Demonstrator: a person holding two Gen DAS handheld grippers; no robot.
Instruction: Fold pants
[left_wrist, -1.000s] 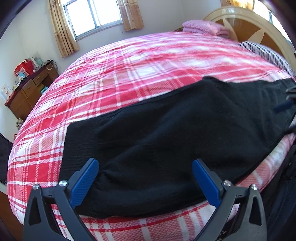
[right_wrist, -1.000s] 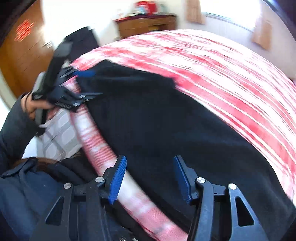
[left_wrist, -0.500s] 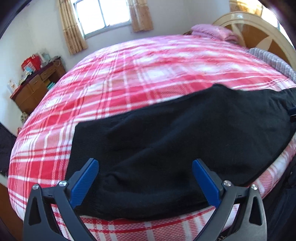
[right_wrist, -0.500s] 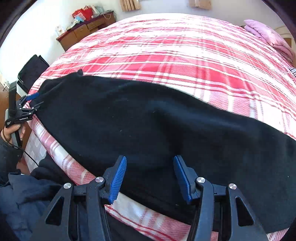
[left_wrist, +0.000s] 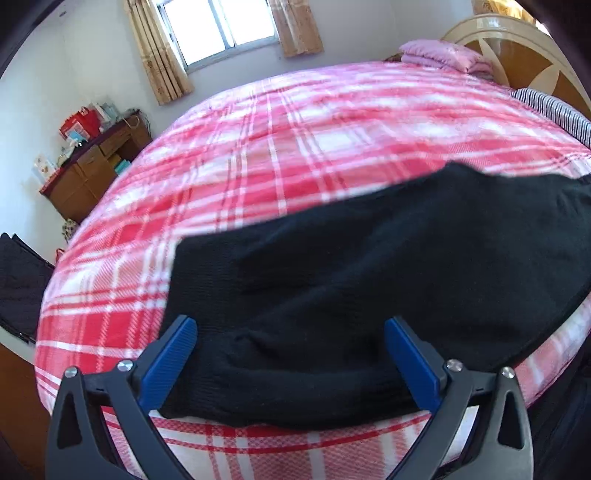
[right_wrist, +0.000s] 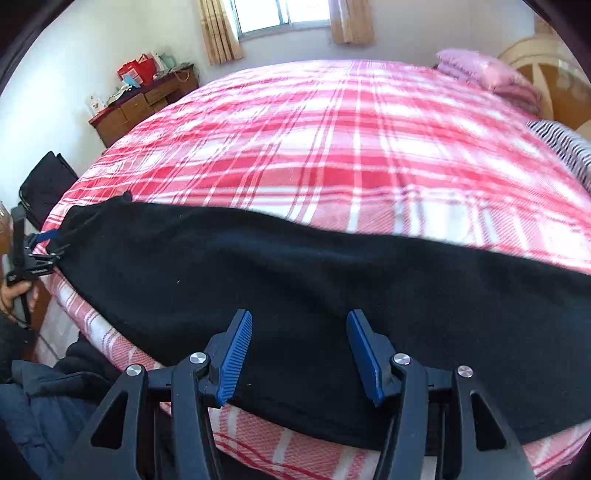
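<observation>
Both blue-padded jaws of the left gripper (left_wrist: 290, 356) stand wide apart with nothing pinched, hovering over the near end of the black pants (left_wrist: 369, 277). From the left wrist, the pants lie flat on the red plaid bedspread (left_wrist: 295, 147) along its near edge, long axis running left to right, one end bunched between the jaws.

From the right wrist, the right gripper (right_wrist: 299, 356) is likewise parted, about halfway, above the pants' near hem. At far left the other gripper sits at the pants' end; whether it touches them is unclear.
</observation>
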